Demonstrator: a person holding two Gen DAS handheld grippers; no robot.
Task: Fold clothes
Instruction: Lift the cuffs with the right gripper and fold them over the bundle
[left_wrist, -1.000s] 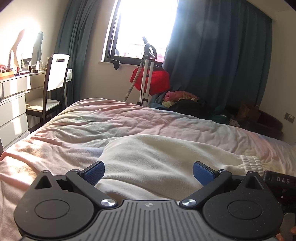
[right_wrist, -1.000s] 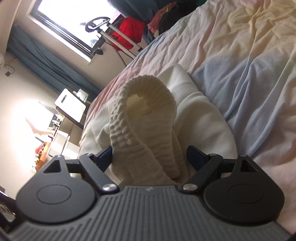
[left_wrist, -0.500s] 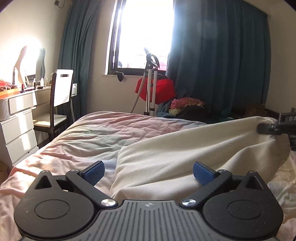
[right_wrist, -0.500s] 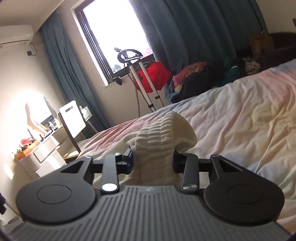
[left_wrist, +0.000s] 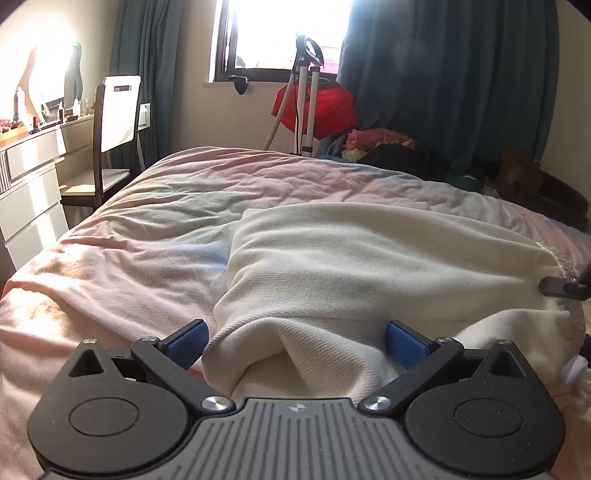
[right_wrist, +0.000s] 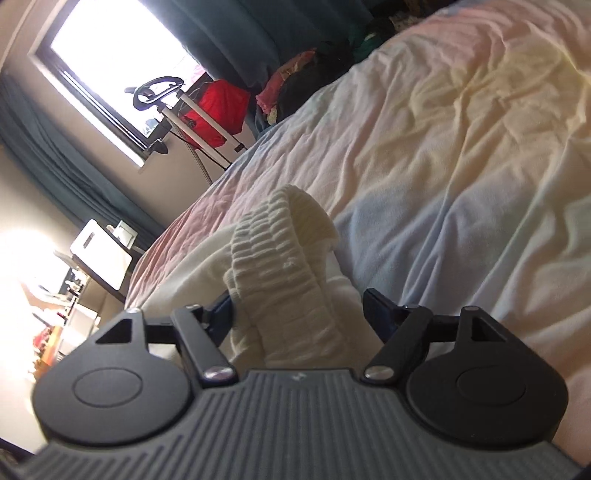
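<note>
We read this cream knitted cotton garment (left_wrist: 369, 266) as soft, light and floppy; its thick ribbed elastic band (right_wrist: 284, 273) looks the firmest hold. It lies doubled over on the pastel bedspread (left_wrist: 147, 221). Our left tool (left_wrist: 295, 341) gapes wide over a fold; the right tool (right_wrist: 299, 314) straddles the band, spread.

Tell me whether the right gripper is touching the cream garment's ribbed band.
Cannot tell. In the right wrist view the ribbed band lies between the open right gripper, contact unclear.
</note>
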